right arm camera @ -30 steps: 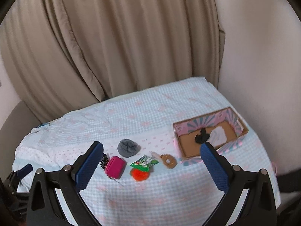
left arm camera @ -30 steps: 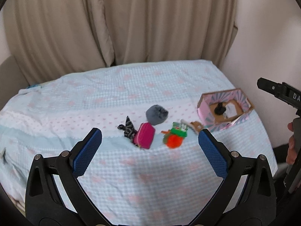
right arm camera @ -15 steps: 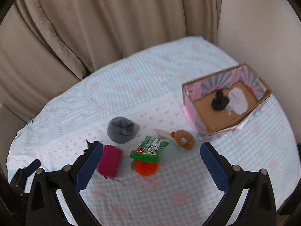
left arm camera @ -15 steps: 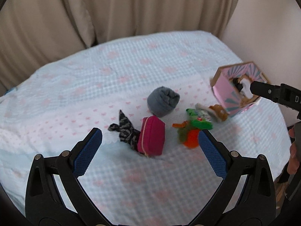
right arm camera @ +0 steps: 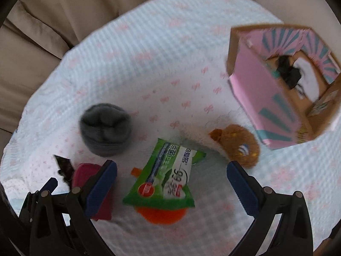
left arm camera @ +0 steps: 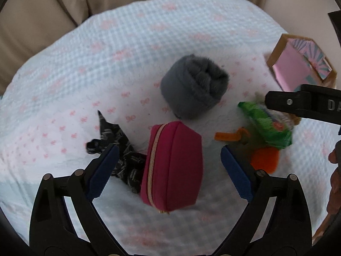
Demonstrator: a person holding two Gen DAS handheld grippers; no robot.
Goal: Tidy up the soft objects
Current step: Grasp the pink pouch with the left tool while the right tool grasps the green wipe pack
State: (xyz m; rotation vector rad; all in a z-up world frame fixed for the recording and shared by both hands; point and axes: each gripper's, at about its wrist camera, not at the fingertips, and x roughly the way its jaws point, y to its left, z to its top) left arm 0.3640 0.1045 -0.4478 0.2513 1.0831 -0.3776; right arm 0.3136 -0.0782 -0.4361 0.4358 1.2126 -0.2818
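Beige curtains (left arm camera: 53, 10) back a bed (left arm camera: 127, 32) with bare checked cover beyond the items. Left claw (left arm camera: 168, 168) is closing, its wide jaws astride a magenta zip pouch (left arm camera: 173, 170) without touching. Right claw (right arm camera: 171, 185) gapes, empty, over a green wipes packet (right arm camera: 168, 177). Grey rolled fabric (left arm camera: 194, 87) lies centrally; pink cardboard box (right arm camera: 277, 89) sits near the bed's right edge.
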